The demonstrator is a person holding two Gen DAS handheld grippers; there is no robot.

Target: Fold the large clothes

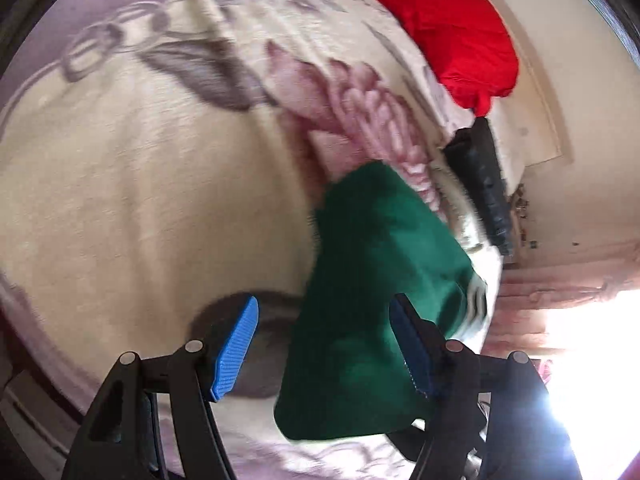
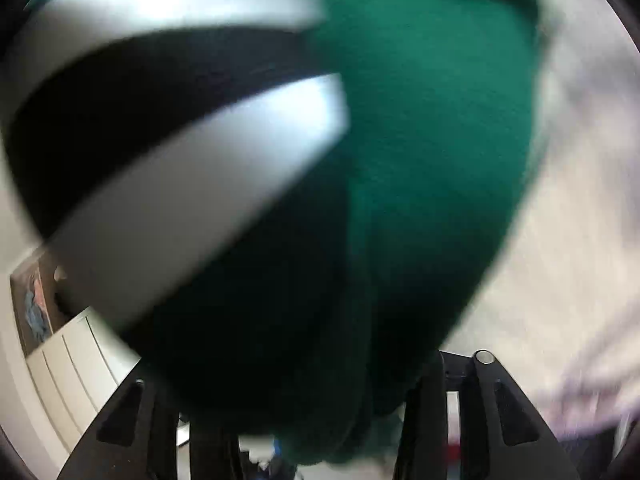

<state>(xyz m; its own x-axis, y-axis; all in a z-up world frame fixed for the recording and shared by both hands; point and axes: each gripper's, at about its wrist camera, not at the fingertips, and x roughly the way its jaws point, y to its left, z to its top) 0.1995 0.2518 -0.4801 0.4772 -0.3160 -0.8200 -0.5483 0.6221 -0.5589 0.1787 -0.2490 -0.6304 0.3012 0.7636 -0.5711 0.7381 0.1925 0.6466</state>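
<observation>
A green garment point(image 1: 372, 280) with white and black stripes hangs over a cream floral blanket point(image 1: 132, 184). My left gripper point(image 1: 324, 344) is open; its blue pads point(image 1: 236, 348) stand wide apart and the green cloth drapes between them against the right pad. In the right wrist view the same green garment point(image 2: 420, 140) fills the frame, blurred, with its white stripe point(image 2: 180, 184) and black stripe at left. My right gripper point(image 2: 320, 420) is shut on the green cloth, which bunches between the fingers and hides the tips.
A red garment point(image 1: 452, 28) lies at the blanket's far right. A dark folded garment point(image 1: 484, 184) lies by the bed's right edge. A cream wall point(image 1: 580, 160) and bright window glare are on the right. White panels point(image 2: 68, 380) show at lower left.
</observation>
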